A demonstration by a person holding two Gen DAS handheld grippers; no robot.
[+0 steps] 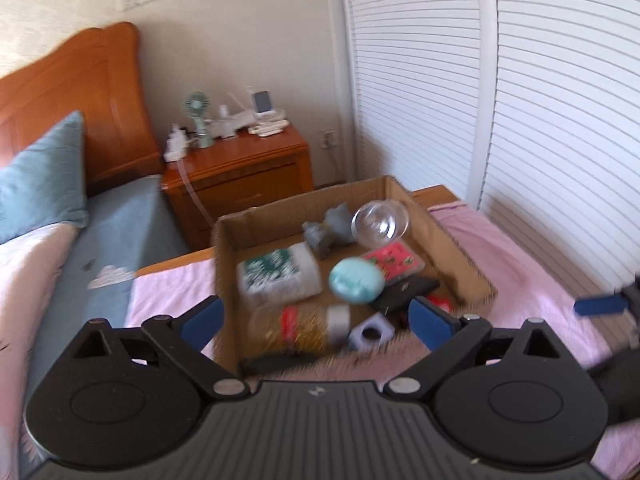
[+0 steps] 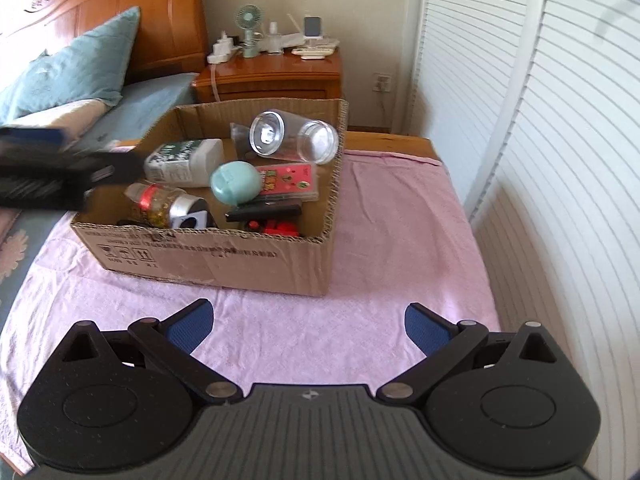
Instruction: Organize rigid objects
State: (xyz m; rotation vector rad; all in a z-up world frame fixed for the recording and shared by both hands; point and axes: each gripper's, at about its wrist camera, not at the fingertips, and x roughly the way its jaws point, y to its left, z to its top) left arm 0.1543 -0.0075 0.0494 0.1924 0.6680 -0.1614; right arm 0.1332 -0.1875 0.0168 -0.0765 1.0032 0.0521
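Inside the open brown cardboard box [image 2: 224, 256] on the pink bed cover, a mint-green round case [image 2: 235, 182] lies; both the left gripper [image 1: 316, 318] and the right gripper [image 2: 308, 322] gape wide, empty.

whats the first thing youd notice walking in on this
A cardboard box crammed with odds and ends sits on a pink towel spread over the bed. Inside, a clear plastic cup lies on its side at the back, with a mint-green egg-shaped case in the middle. Both the left gripper and the right gripper stand open and empty.
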